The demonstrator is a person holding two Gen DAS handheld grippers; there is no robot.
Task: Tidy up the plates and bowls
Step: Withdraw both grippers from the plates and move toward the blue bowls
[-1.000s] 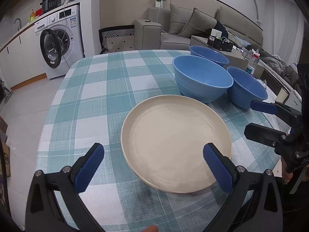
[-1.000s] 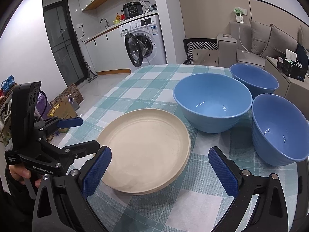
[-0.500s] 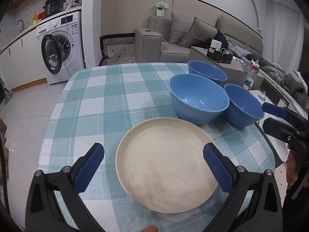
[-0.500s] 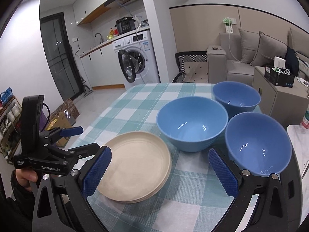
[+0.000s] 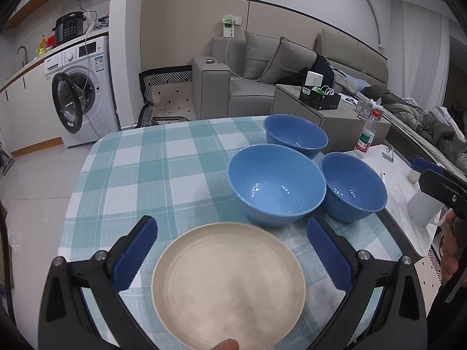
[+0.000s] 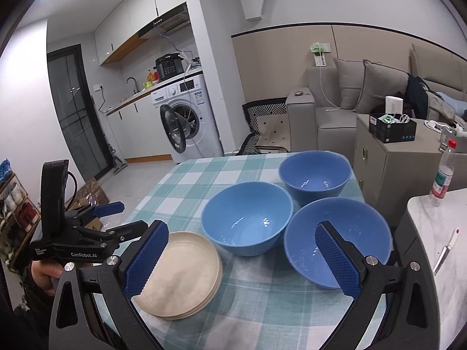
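Table (image 5: 140,175) was covered in a teal-and-white checked cloth. A stack of cream plates (image 6: 186,265) sat near its front edge, the layered rims visible from the right wrist view. Three blue bowls, all upright, were grouped behind and to the right of the plates: a large bowl (image 5: 275,192) in the middle, a far bowl (image 5: 294,135) toward the sofa, and a near-right bowl (image 5: 353,189) at the table's right edge. Large and near-right bowls appeared to touch or nearly so; contact could not be confirmed.

Left gripper (image 5: 232,250) hung above the plates, its blue pads (image 5: 134,253) wide apart, holding nothing. Right gripper (image 6: 242,259) hung over the bowls, fingers likewise spread wide and empty. Each was held by a hand (image 6: 46,272) at the handle.

Background: a washing machine (image 5: 81,93) with its door open, a grey sofa (image 5: 262,81), and a water bottle (image 6: 443,175) on the side counter.
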